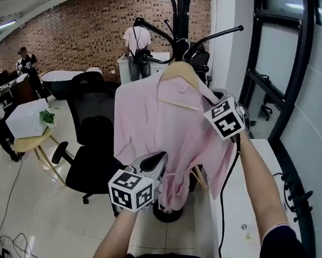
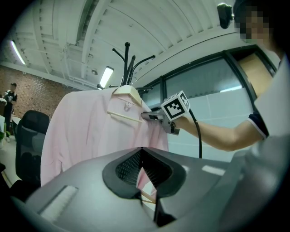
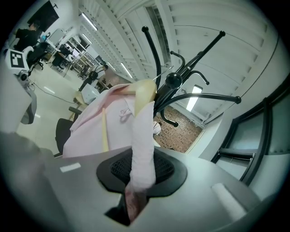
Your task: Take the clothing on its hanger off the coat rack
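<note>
The black coat rack (image 1: 183, 15) stands in front of me, its curved arms spreading above the garment. Behind it sits a black office chair (image 1: 90, 132). The pink shirt (image 1: 149, 126) hangs open-fronted from the rack, draped over a wooden hanger (image 1: 178, 73) whose hook reaches up among the rack's arms. My right hand-held gripper (image 1: 217, 96) is clamped on the shirt at the hanger's right shoulder end, with pink cloth running down between its jaws. My left hand-held gripper (image 1: 159, 158) is lower, at the shirt's front hem, its jaws nearly together and pinching a fold of the pink cloth.
</note>
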